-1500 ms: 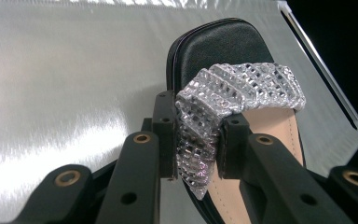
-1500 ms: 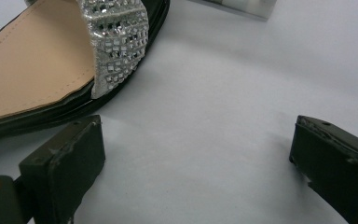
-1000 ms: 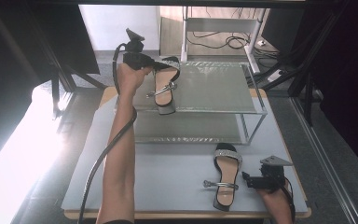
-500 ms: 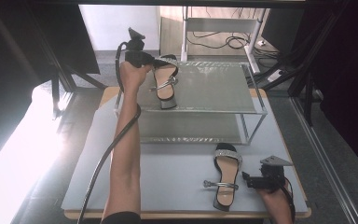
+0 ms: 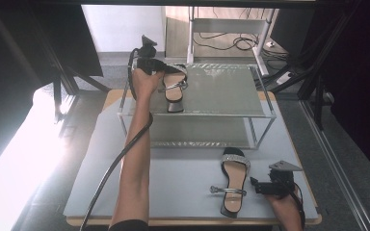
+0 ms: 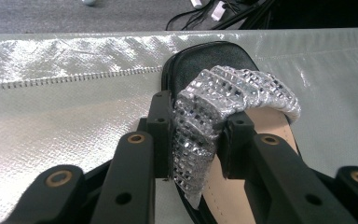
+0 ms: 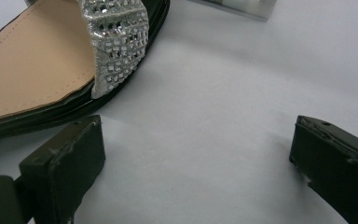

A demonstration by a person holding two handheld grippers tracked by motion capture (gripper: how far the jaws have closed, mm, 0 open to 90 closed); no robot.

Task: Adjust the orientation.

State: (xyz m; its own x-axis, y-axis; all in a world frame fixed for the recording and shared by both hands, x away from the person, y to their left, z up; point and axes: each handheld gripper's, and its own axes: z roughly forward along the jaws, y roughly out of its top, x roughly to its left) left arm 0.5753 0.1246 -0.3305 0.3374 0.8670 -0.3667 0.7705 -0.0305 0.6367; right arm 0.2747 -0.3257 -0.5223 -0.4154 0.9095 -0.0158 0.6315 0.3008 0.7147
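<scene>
We see the left gripper (image 6: pixel 193 135), fingers just easing yet pinching the jewelled strap, setting one sandal (image 5: pixel 174 84) lengthwise near-to-far on the rack's top shelf (image 5: pixel 221 89) (left end), while the right gripper (image 7: pixel 200 172), fingers released, rests right of its mate (image 5: pixel 233 180) on the table (image 5: pixel 173 178).

A grey-topped table (image 5: pixel 173 192) stood on a dark floor (image 5: pixel 77 120). Bright light (image 5: pixel 14 159) flooded in at the left. Cables (image 5: pixel 226 43) lay beyond, near a pale wall (image 5: pixel 120 26).

silver two-tier rack (image 5: pixel 250 98), floor cables (image 5: pixel 231 42)
</scene>
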